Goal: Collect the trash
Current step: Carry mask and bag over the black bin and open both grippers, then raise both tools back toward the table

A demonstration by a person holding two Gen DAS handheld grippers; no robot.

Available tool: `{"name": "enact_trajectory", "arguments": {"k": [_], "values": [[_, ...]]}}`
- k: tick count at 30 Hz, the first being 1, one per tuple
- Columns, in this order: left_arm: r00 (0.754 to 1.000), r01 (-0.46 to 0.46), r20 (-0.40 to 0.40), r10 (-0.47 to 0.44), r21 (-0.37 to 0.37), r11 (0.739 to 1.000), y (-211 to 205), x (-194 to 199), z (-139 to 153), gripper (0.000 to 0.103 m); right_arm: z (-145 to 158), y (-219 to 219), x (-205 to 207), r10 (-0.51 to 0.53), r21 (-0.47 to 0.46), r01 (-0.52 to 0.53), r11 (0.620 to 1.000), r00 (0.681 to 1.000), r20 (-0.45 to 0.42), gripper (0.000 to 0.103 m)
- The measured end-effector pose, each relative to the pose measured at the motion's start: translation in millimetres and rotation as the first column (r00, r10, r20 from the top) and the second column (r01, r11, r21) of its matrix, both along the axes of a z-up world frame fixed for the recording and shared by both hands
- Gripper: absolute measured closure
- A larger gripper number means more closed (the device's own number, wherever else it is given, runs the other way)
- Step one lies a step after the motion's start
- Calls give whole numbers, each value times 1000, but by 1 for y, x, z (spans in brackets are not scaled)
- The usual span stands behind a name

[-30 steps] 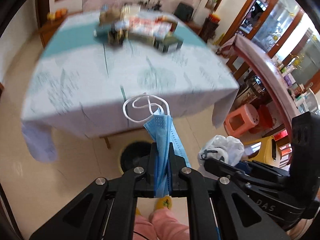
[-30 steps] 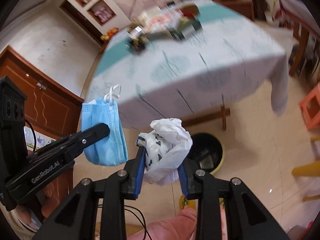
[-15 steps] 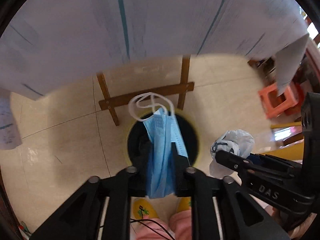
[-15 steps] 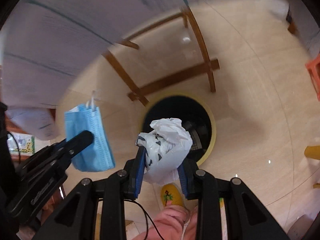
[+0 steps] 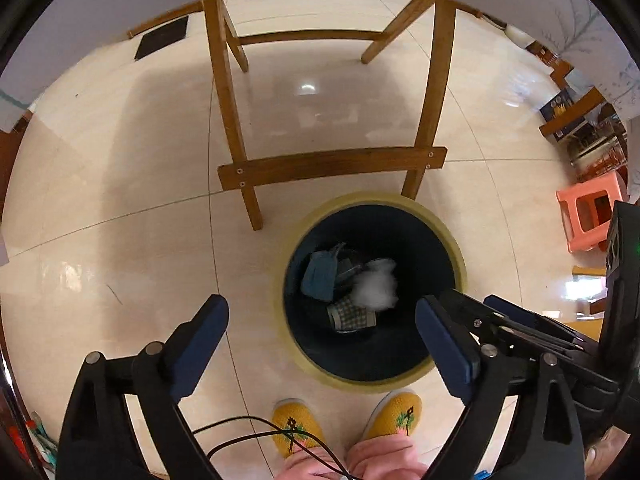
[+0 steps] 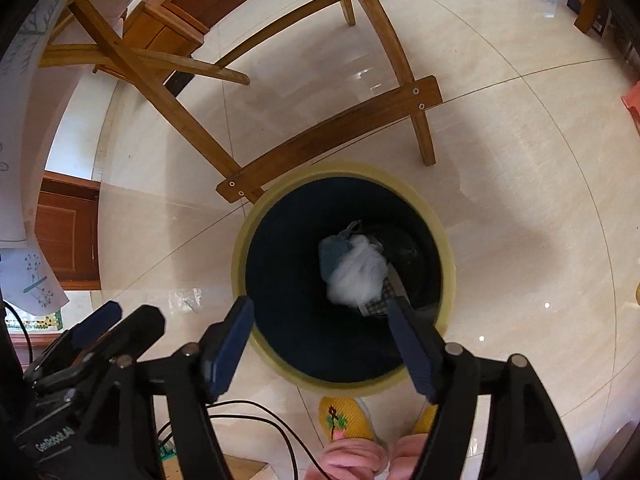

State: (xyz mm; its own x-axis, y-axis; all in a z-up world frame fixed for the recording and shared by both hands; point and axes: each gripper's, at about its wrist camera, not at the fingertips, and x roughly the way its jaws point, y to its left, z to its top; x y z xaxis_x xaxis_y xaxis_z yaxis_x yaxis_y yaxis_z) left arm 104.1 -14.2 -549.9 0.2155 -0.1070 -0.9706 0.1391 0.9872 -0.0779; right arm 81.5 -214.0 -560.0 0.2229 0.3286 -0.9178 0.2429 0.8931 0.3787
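Your left hand-held gripper (image 5: 322, 320) and right hand-held gripper (image 6: 320, 316) both gape wide, empty, above the bin (image 5: 456, 252). Blue mask (image 5: 320, 278) and blurred white bag (image 5: 376, 286) sit inside, mask at 9 o'clock of the bag

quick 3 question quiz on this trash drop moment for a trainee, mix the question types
1. True or false: the left gripper is shut on the blue mask.
2. Where is the white plastic bag? A) in the right gripper B) inside the bin C) on the floor
3. Fill in: the bin stands on the floor beside the wooden table ____.

Key: 1 false, both grippers are open and empty. 2 B, it lies with the mask in the bin. 3 leg.
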Motion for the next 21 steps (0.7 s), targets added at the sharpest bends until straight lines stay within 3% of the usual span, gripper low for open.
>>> {"name": "enact_trajectory", "arguments": {"k": [8, 12, 21], "values": [[998, -10, 66, 9, 14, 1000, 3, -2, 26, 2, 15, -3, 1, -4, -13, 4, 1000, 1000, 18, 32], [996, -27, 85, 27, 3, 1000, 4, -6, 49, 1, 38, -5, -4, -3, -21, 4, 1000, 999, 32, 32], [988, -57, 138, 64, -57, 997, 7, -14, 147, 1, 124, -15, -23, -4, -28, 6, 1000, 998, 69, 32]]}}
